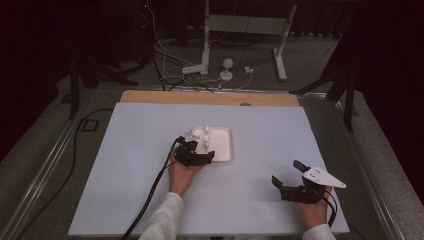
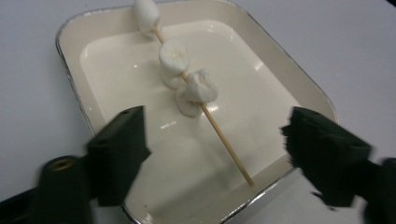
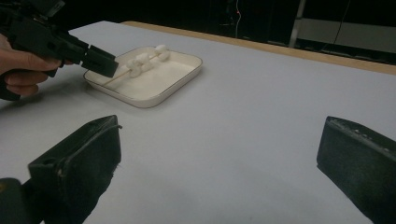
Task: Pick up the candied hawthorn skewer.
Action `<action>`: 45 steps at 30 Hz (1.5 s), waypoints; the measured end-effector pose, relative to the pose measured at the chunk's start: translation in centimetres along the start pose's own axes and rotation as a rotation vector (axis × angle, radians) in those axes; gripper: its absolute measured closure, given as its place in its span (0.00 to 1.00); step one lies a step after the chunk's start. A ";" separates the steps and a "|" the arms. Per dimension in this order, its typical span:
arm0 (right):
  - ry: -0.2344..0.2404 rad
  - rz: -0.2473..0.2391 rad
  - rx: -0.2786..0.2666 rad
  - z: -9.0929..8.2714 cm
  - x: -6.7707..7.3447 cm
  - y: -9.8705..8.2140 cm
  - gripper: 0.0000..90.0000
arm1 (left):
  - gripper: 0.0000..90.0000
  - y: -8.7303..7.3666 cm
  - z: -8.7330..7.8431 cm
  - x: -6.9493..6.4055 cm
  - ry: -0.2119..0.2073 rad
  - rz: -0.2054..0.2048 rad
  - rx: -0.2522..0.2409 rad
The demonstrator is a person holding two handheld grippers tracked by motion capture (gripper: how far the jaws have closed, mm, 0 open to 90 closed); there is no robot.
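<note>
hovering over the white tray (image 2: 74,60), the left gripper (image 2: 212,144) has open fingers straddling the skewer's (image 2: 224,142) bare end; its marshmallows (image 2: 173,56) lie farther along. the right gripper (image 3: 219,163) waits well apart, fingers open, above the tabletop (image 3: 261,107).

Skewer (image 2: 219,132) with marshmallows (image 2: 173,56) in tray (image 2: 303,81), tray mid-table (image 1: 125,150), left gripper (image 2: 215,149) over its near edge

Left gripper (image 1: 200,150) reaching forward, jaws apart, nothing gripped, right gripper (image 1: 290,174) low, jaws spread wide
</note>
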State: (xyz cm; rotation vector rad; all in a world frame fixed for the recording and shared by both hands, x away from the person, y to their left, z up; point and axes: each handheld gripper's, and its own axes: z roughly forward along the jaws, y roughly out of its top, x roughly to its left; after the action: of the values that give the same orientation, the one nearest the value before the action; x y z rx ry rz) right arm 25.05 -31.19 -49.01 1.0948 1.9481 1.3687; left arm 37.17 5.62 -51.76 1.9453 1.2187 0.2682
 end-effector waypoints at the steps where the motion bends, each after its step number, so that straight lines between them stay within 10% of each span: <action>1: 0.001 0.001 0.000 0.0 0.0 0.0 0.00 | 0.32 0.0 0.0 0.0 0.001 0.000 0.004; 13: 0.002 0.036 -0.011 -0.1 -0.4 -0.1 0.00 | 0.65 -0.2 0.2 -0.4 0.040 0.016 0.045; 29: 0.000 0.027 -0.008 -0.1 -0.4 -0.1 0.00 | 0.98 -0.1 0.0 0.5 0.017 -0.062 0.078; 45: -0.007 0.026 -0.003 -0.1 -0.4 -0.1 0.00 | 1.00 0.1 -1.2 0.8 -0.049 -0.094 0.059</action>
State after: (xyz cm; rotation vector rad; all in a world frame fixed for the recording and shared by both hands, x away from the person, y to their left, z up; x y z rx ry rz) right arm 25.15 -31.58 -49.07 1.1252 1.9328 1.3796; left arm 36.97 6.89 -51.03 1.9271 1.2944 0.1371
